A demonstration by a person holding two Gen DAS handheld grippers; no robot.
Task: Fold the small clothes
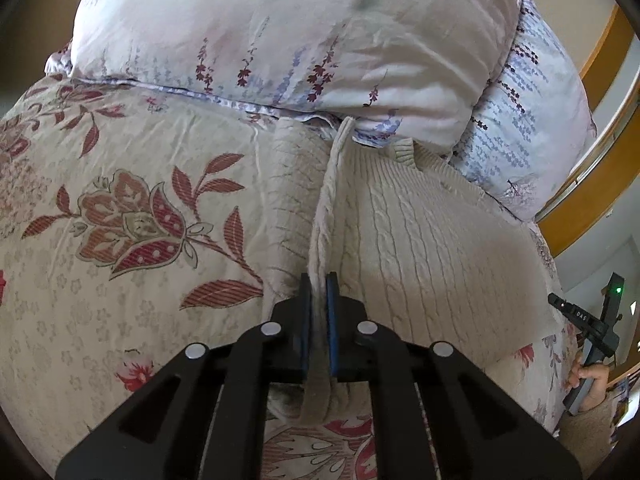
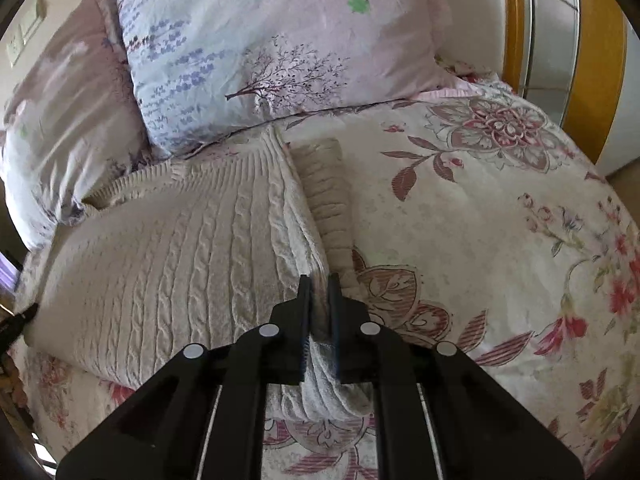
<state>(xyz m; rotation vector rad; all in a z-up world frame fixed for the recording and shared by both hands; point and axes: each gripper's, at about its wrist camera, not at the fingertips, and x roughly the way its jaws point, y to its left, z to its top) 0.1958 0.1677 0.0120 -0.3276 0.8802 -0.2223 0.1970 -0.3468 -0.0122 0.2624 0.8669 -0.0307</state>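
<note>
A cream cable-knit sweater (image 1: 420,240) lies on a floral bedspread (image 1: 120,200), its ribbed end toward the pillows. My left gripper (image 1: 319,280) is shut on the sweater's left edge and lifts it into a ridge. In the right wrist view the same sweater (image 2: 172,256) spreads to the left, and my right gripper (image 2: 319,280) is shut on its right edge, bunching the knit between the pads. A ribbed sleeve (image 2: 328,192) lies just beyond that edge. The right gripper's body also shows at the far right of the left wrist view (image 1: 588,320).
Two pale floral pillows (image 1: 280,32) (image 2: 280,40) lie against the head of the bed, touching the sweater's far end. A wooden headboard rail (image 1: 600,160) runs behind them. The bedspread (image 2: 500,220) stretches to the right of the sweater.
</note>
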